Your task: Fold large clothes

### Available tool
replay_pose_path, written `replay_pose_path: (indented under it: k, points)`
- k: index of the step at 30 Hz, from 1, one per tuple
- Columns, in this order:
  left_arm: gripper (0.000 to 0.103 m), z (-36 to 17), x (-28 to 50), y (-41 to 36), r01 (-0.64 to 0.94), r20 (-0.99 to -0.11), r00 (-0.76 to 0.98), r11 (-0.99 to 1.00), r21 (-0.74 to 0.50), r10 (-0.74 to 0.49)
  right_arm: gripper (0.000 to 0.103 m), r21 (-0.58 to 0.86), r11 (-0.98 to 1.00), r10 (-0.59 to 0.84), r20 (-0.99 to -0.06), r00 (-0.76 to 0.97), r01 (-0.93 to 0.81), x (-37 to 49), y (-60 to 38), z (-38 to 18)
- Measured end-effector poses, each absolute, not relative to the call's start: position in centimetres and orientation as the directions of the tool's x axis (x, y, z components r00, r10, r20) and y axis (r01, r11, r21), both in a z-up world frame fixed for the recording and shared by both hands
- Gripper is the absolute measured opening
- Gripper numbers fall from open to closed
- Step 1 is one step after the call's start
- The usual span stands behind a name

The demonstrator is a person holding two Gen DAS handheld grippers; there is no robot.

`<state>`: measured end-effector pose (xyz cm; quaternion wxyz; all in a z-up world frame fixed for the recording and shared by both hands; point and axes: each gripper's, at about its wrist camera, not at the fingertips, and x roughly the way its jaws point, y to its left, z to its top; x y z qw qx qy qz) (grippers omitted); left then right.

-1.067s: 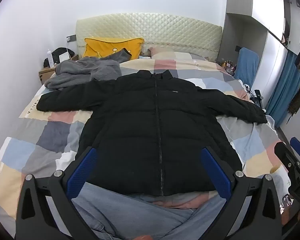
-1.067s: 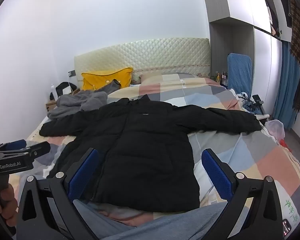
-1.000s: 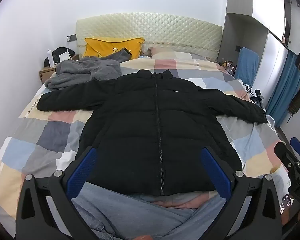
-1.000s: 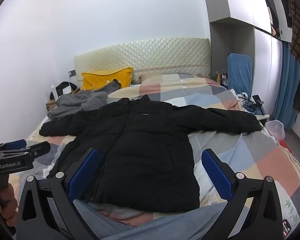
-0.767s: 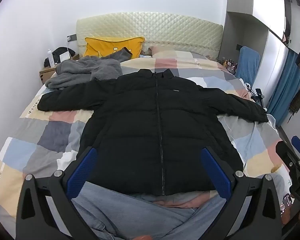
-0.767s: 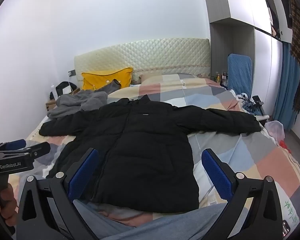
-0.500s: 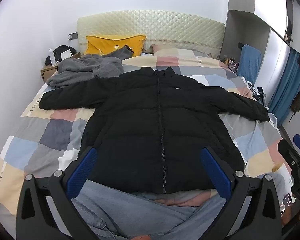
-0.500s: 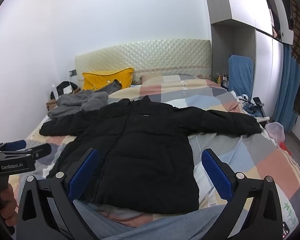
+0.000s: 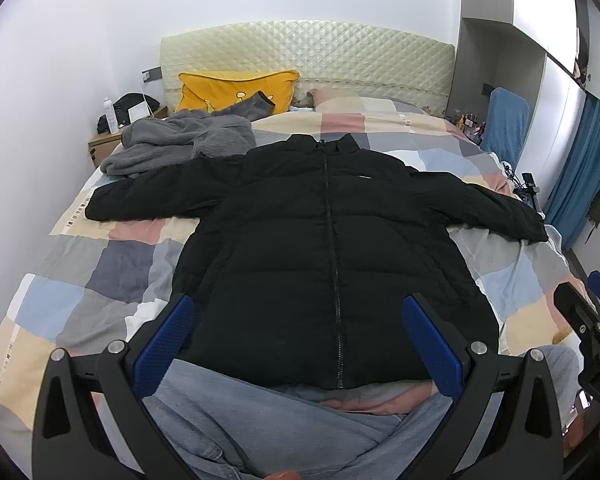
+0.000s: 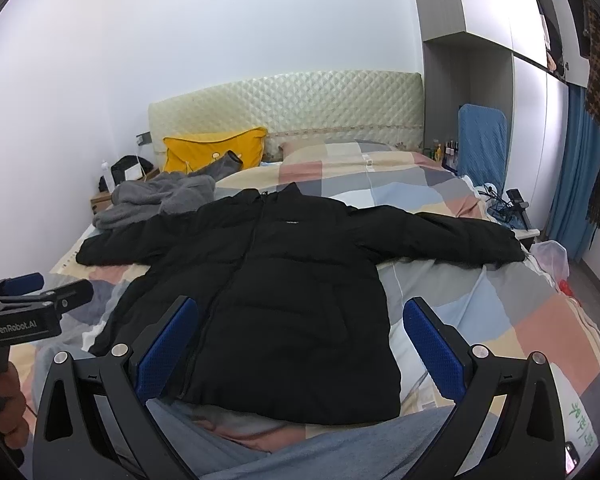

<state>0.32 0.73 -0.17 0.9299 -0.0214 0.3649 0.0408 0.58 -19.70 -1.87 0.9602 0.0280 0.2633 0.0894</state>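
The bed [image 9: 112,272] carries a black puffer jacket [image 9: 324,264] lying flat, sleeves toward 9 and 3 o'clock. It looks soft, bulky, slippery; take a sleeve cuff. Both left gripper [image 9: 298,344] and right gripper [image 10: 300,340] fingers are spread, empty.

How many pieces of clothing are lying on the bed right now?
2: a black puffer jacket spread flat mid-bed, and a grey fleece garment bunched by the yellow pillow. More could be hidden underneath.

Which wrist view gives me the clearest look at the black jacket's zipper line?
The left wrist view: the black jacket lies centred and the zipper runs visibly from collar to hem. The right wrist view shows the jacket from the side, its zipper off-centre, faint and skewed.
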Motion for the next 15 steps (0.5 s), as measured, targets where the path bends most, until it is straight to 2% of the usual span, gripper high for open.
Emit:
replay_pose_path:
  k: [15]
  points:
    - [0.103, -0.55, 0.57, 1.33, -0.100, -0.684, 0.726, 0.995, -0.006, 0.069, 0.103, 0.098, 0.983, 0.186, -0.500, 0.846, -0.158, 0.58, -19.60, -1.63]
